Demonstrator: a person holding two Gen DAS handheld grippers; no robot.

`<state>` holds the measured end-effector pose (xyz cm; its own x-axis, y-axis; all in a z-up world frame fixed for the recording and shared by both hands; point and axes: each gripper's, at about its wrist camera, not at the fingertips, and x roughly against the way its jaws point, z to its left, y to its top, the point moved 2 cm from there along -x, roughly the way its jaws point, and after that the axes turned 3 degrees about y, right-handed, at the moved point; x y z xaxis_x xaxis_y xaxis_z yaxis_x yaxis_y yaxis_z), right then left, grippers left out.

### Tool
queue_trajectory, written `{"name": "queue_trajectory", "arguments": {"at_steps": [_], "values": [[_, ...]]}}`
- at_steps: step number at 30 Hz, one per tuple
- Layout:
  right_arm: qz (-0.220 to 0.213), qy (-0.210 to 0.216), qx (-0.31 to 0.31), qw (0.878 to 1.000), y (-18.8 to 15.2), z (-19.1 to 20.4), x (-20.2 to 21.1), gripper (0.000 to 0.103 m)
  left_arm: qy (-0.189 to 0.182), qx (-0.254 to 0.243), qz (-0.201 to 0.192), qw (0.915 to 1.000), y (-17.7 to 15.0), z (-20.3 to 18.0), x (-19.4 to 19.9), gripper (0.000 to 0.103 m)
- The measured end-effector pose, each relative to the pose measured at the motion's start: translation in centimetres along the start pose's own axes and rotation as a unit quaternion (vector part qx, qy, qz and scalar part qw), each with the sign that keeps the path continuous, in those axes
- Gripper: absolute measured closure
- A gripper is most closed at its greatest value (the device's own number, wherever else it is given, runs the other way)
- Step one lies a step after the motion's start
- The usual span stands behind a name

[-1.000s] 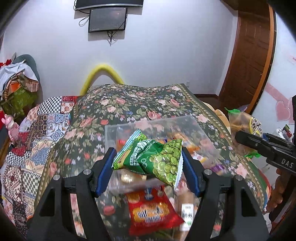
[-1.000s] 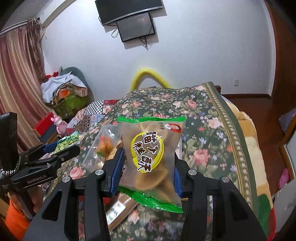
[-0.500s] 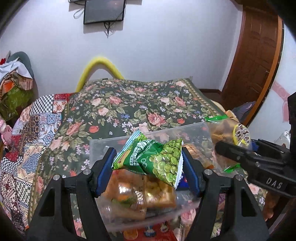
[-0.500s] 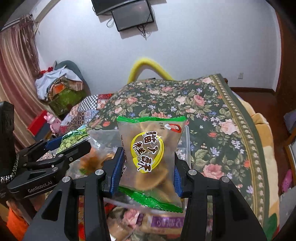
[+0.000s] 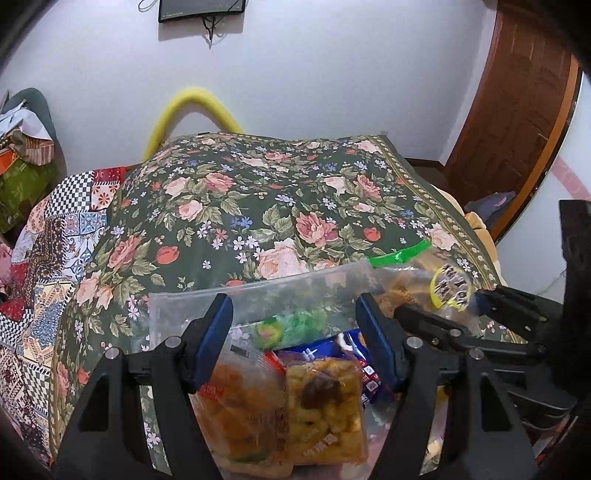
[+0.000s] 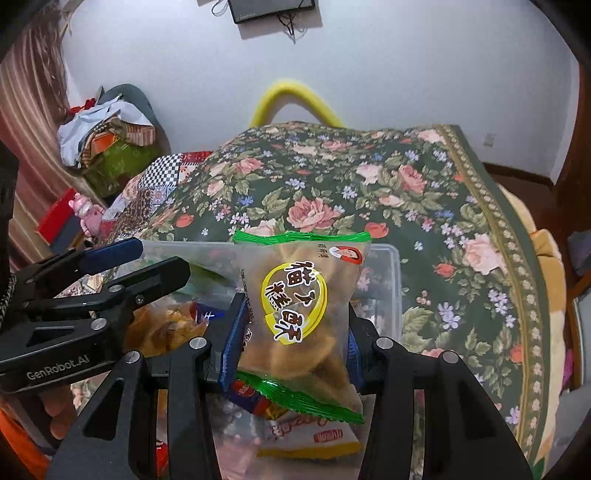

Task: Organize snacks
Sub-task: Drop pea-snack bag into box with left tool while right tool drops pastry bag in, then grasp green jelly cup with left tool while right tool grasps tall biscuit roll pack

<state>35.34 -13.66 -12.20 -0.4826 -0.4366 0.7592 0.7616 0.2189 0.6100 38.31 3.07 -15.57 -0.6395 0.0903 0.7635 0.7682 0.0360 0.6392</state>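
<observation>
A home bedroom: floral bedspread (image 5: 288,206), clothes pile (image 6: 107,136), wall-mounted screen (image 5: 201,9), wooden door (image 5: 517,110).

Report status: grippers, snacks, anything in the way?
Left gripper open, empty, above clear bin. Right gripper shut on pastry packet, over bin. Green pea packet lies inside. Nothing blocking.

The left gripper (image 5: 295,328) is hanging over a clear plastic bin (image 5: 192,310) of snacks, its blue-padded jaws standing apart with nothing between them. A green pea packet (image 5: 291,326) is lying blurred inside, above an orange snack bag (image 5: 240,410) and a yellow puffed-rice cake (image 5: 323,406). The right gripper (image 5: 439,314) is reaching in from the right, gripping a green-edged pastry packet (image 5: 421,277). A floral bedspread (image 5: 258,199) is lying beneath.
</observation>
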Motion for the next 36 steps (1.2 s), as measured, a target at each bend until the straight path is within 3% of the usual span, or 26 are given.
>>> {"name": "queue_trajectory", "arguments": {"at_steps": [7,11,18,26,36], "values": [[0.019,0.002,-0.002,1.000,-0.2,0.1,-0.7,0.057,-0.008,0.000,0.000,1.0000,-0.5,0.0,0.9,0.034],[0.004,0.002,-0.004,1.000,0.0,0.3,0.6,0.050,-0.006,-0.006,-0.014,0.9999,-0.9,0.1,2.8,0.034],[-0.029,0.006,0.004,1.000,-0.4,1.3,4.5,0.047,-0.011,-0.007,-0.038,0.9992,-2.6,0.6,7.4,0.032],[-0.040,0.006,0.025,0.999,-3.8,3.3,8.2,0.042,-0.008,-0.019,-0.049,0.9986,-6.2,1.2,11.8,0.025],[0.010,0.027,0.032,0.999,-9.3,6.3,7.5,0.042,-0.001,-0.039,-0.013,0.9992,-12.9,1.8,13.3,0.024]]}}
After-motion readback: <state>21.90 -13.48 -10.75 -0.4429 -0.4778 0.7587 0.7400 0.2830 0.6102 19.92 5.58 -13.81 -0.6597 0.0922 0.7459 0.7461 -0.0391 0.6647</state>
